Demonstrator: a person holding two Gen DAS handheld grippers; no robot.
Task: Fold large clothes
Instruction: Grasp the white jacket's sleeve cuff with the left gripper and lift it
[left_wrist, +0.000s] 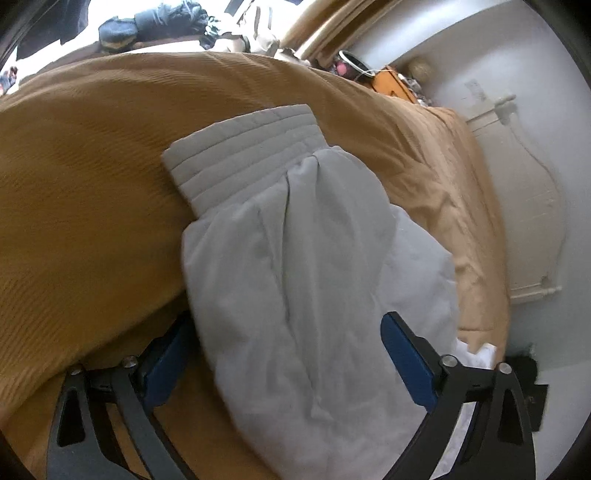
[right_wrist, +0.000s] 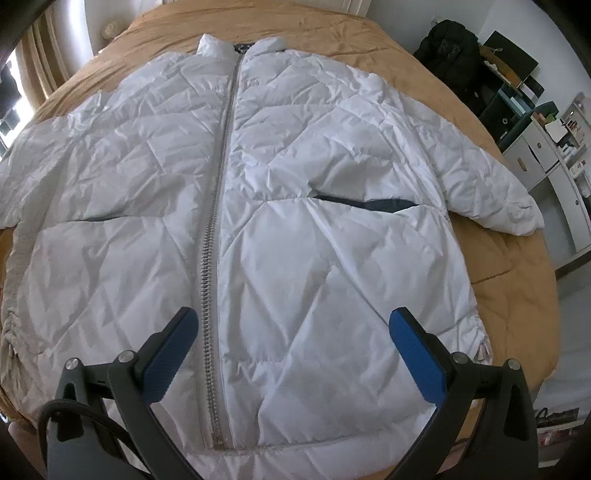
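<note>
Jacket (right_wrist: 288, 206): a white quilted puffer, spread flat and front side up on the bed (right_wrist: 517, 295), which is covered by an ochre bedspread. In the right wrist view the jacket fills most of the frame. Its zipper (right_wrist: 218, 206) is closed and runs from the collar at top centre down to the hem at bottom centre. One sleeve extends to the right edge of the frame, with its end lying on the bedspread. A dark slit pocket (right_wrist: 365, 203) shows right of centre.

My right gripper (right_wrist: 293, 350) is open. Its blue-padded fingers (right_wrist: 415, 363) stand wide apart above the lower front of the jacket, one on each side of the zipper line.

In the left wrist view, the other sleeve (left_wrist: 295, 258) runs from the bottom of the frame toward centre and ends in a ribbed cuff (left_wrist: 243, 151) that rests on the bedspread. My left gripper (left_wrist: 284, 354) is open, with one finger on each side of this sleeve. The left finger is partly hidden behind the fabric; I cannot tell whether it touches.

A cluttered shelf unit (right_wrist: 546, 140) stands at the upper right of the right wrist view.
</note>
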